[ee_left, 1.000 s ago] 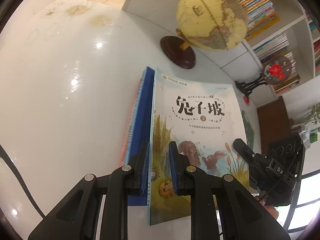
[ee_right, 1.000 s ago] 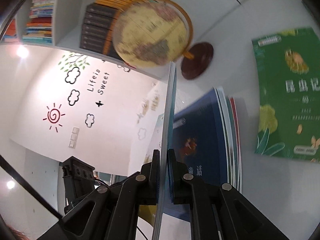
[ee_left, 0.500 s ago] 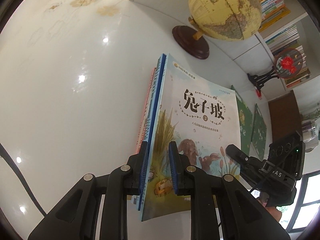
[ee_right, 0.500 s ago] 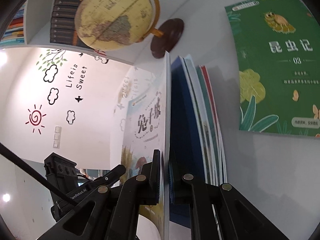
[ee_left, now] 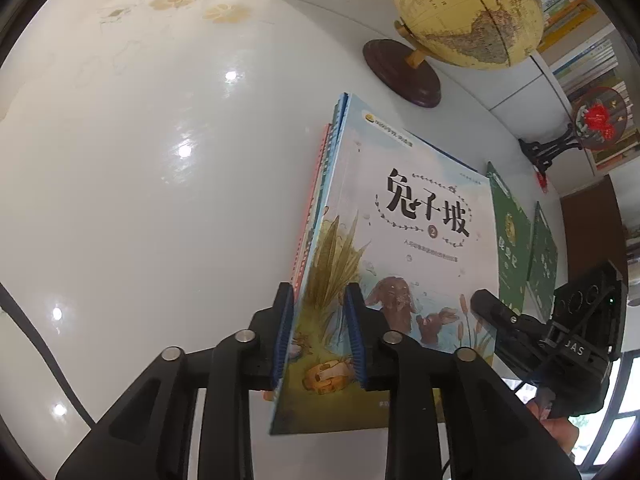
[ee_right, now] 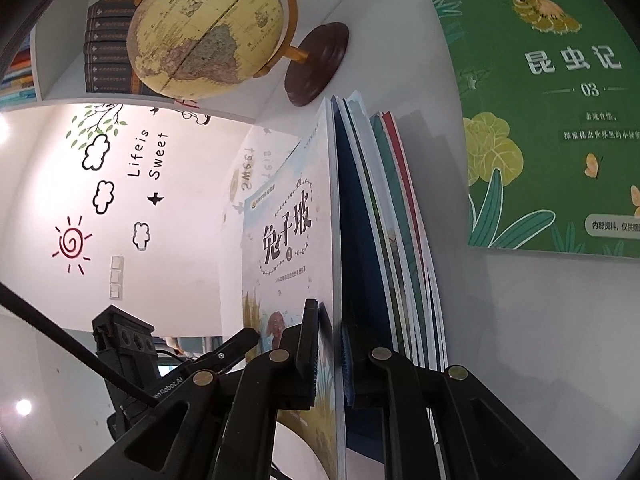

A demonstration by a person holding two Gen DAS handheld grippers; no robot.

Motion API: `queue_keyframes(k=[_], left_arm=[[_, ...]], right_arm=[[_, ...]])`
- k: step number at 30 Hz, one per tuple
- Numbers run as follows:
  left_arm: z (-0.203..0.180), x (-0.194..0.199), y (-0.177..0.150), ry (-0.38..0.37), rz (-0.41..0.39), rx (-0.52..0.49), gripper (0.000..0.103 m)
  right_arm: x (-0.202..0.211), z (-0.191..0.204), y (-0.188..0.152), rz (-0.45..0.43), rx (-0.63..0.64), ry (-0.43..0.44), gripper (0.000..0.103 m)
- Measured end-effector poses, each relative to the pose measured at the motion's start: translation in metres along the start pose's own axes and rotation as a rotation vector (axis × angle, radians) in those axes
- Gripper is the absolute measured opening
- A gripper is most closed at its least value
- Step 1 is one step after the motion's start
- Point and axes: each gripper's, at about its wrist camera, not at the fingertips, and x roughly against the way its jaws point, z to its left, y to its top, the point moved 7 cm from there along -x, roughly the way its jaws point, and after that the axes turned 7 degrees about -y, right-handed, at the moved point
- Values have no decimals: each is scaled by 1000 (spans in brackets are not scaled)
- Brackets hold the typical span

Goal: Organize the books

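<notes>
A pale blue book with rabbits on its cover (ee_left: 400, 240) lies slightly tilted on top of a stack of thin books (ee_left: 320, 184) on the white table (ee_left: 160, 200). My left gripper (ee_left: 320, 336) straddles its near left corner. Its jaws are opening and the pads stand off the cover. My right gripper (ee_right: 330, 356) straddles the opposite edge of the same book (ee_right: 288, 240), seen edge-on. Its jaws are opening too, and a gap shows beside one pad. The stack (ee_right: 384, 240) fans out beside it.
A green book (ee_right: 552, 120) lies flat to the right of the stack, with a second green book (ee_left: 542, 256) beyond it. A globe (ee_left: 468, 12) on a dark round base stands behind the stack. Bookshelves and a red fan ornament (ee_left: 596, 120) line the back.
The rabbit book has come down from a steep tilt onto the stack. Both grippers' jaws have widened around its edges.
</notes>
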Motion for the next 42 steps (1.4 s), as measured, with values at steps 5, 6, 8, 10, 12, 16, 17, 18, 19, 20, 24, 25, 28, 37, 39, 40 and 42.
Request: queue_keyframes(k=[5, 6, 8, 10, 12, 16, 17, 18, 19, 20, 24, 25, 28, 37, 39, 40, 42], left_arm=[[-1, -3, -3, 15, 11, 18, 35], [-3, -5, -4, 19, 16, 15, 36], [-6, -6, -5, 34, 14, 4, 38], [-9, -7, -6, 42, 13, -3, 39], [-8, -4, -4, 63, -18, 12, 39], [-6, 7, 3, 41, -105, 104, 40], [-7, 8, 4, 34, -109, 115, 41], [-9, 7, 5, 38, -108, 121, 41], [-11, 6, 6, 53, -106, 119, 43], [-14, 6, 7, 68, -106, 113, 45], [-34, 0, 8, 76, -115, 76, 71], [-39, 0, 8, 68, -123, 75, 75], [-57, -4, 10, 67, -133, 56, 77], [-133, -41, 13, 94, -95, -128, 77], [-148, -53, 11, 89, -73, -153, 77], [-157, -61, 9, 86, -60, -165, 77], [-173, -76, 5, 78, -33, -194, 77]], right_arm=[[1, 0, 0, 16, -22, 31, 19], [2, 1, 0, 16, -23, 39, 22], [3, 2, 0, 14, -16, 45, 24], [3, 3, 1, 7, -12, 46, 27], [4, 4, 2, 10, -17, 63, 32], [9, 5, 4, 9, -2, 57, 40], [12, 4, 5, 3, 2, 60, 42], [14, 2, 7, 0, -2, 65, 44], [17, 0, 9, -4, -9, 69, 45], [19, -3, 10, -5, -15, 76, 45], [38, -24, 23, -35, -47, 57, 49], [43, -29, 26, -42, -56, 56, 50], [61, -49, 36, -76, -87, 39, 51], [111, -90, 63, -198, 0, -169, 52], [116, -99, 68, -201, 4, -180, 52], [117, -104, 70, -199, 1, -185, 52], [122, -116, 74, -196, -11, -188, 52]])
